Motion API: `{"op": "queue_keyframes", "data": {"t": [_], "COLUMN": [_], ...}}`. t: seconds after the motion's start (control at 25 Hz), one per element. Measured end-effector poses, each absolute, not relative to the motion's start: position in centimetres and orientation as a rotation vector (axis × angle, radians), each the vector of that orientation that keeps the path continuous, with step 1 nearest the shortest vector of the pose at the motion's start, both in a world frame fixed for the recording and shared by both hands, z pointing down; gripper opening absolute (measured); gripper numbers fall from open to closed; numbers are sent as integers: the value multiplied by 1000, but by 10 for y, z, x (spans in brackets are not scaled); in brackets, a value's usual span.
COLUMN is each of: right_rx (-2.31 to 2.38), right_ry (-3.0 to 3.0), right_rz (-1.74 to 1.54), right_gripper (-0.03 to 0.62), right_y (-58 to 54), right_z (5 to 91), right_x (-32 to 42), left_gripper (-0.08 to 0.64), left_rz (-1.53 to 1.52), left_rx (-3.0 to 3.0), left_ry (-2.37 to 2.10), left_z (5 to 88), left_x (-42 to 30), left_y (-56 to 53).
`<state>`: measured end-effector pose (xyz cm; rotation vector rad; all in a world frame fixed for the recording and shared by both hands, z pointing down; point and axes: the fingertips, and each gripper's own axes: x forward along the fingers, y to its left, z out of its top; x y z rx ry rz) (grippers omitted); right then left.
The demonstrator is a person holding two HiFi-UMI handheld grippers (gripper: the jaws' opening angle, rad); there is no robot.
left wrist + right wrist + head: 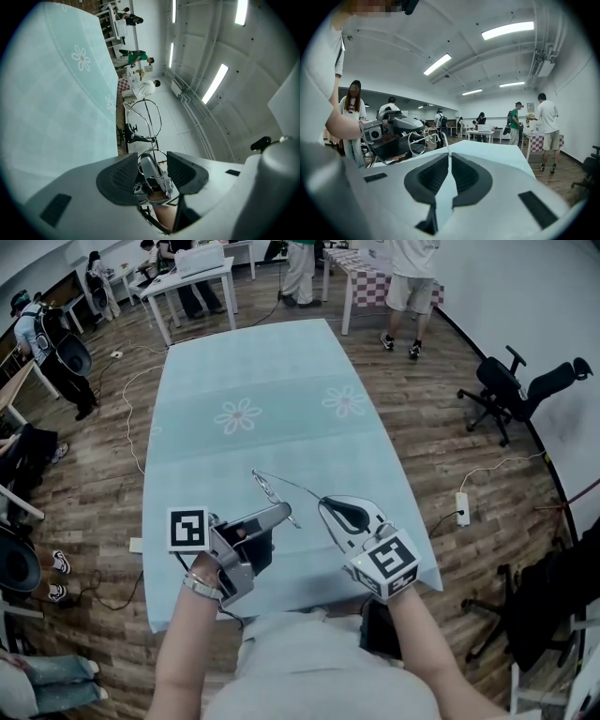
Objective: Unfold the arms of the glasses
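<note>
Jaws of my left gripper [277,515] clamp the front rim of thin silver wire-frame glasses [266,486], held over the pale teal flower-print tablecloth [281,362]; further right, my right gripper [328,506] pinches one arm's end, nearly closed

- The table [272,362] stretches away in front of you.
- Above its near end, the glasses [270,488] sit between your two grippers: the left gripper [284,513] on their left, the right gripper [325,505] on their right.
- An office chair [514,390] stands right of the table.
- A power strip [461,508] lies on the floor, nearer you than the chair.
- A white table [192,277] stands beyond the far end, leftward.
</note>
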<state>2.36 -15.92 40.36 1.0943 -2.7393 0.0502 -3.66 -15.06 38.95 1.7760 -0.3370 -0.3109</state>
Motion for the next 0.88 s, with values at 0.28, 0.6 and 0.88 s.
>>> {"op": "queue_keyframes", "data": {"t": [0.28, 0.6, 0.88], "right_rx": [1100, 1116, 1135], "right_ry": [-2742, -2738, -2726], "right_rz": [59, 47, 48], "right_gripper": [23, 23, 23], "right_y": [-165, -167, -170], "right_z": [400, 399, 399], "right_x": [31, 41, 49], "left_gripper": [199, 200, 199], "left_rz": [-265, -224, -170], "left_rx": [1792, 1801, 1800], "left_ry": [-289, -236, -201], "left_z": [385, 386, 389], "left_x": [-33, -31, -28], "left_y": [-147, -138, -130]}}
